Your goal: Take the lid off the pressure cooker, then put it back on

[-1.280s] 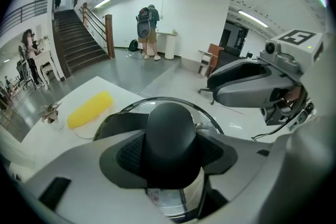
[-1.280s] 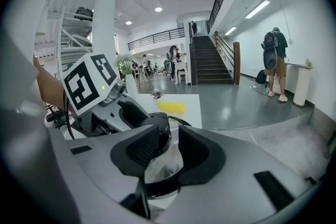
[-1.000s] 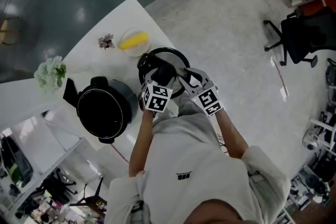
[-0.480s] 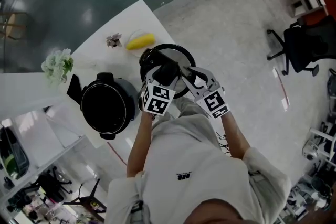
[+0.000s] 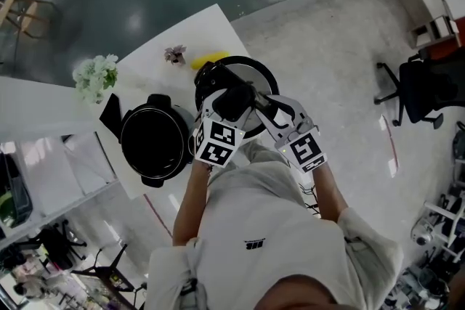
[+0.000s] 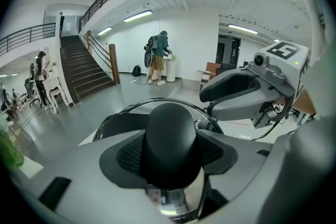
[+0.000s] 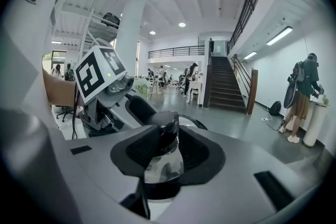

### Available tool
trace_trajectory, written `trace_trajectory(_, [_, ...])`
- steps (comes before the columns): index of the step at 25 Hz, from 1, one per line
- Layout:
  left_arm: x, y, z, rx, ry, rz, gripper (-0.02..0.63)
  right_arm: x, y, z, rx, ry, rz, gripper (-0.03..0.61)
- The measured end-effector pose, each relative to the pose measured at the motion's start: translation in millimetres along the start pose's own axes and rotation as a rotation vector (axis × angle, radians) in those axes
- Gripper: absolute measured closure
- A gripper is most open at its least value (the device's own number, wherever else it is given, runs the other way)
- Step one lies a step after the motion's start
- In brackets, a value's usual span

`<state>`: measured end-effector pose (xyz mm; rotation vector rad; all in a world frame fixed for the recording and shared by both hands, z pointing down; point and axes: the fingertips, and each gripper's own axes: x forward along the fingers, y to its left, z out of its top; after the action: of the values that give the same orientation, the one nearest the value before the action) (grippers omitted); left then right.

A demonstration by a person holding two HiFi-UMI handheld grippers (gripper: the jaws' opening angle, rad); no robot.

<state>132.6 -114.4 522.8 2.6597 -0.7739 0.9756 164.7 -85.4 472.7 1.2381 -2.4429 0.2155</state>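
While the lid (image 5: 254, 78) is off and held in the air, its weight looks to be the main concern: it is a stiff, polished metal disc with a dark rim and black fittings on top, probably heavy for its size and slippery on the bare steel. The black fittings are therefore judged the only sound places to take hold. The left gripper (image 5: 224, 107) does just that, its jaws closed round the large rounded black handle (image 6: 170, 136), which fills the gap between the pads. The right gripper (image 5: 267, 109) is clamped on a smaller black knob (image 7: 164, 136) with shiny metal showing beneath it. With two holds close together near the middle, the lid should stay level, though a tilt could let it swing. It hangs over the table's right-hand edge, just to the right of the pressure cooker pot (image 5: 154, 144), which stands open and dark inside near the table's near edge, a black handle jutting from its far left side. Putting the lid back would likely call for lining it up squarely over that rim. Farther along the white table (image 5: 190, 31), toward its far corner, lie a yellow item (image 5: 209, 59) and a small dried sprig (image 5: 174, 53), and a bunch of pale flowers (image 5: 94, 76) sits by the left edge.
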Motion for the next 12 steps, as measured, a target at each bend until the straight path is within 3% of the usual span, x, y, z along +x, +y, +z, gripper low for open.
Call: trace_trajectory(12, [-56,35,21,-0.041,-0.053,0.082,0.327,13,23,60,-0.110,-0.118,0.087,0.457])
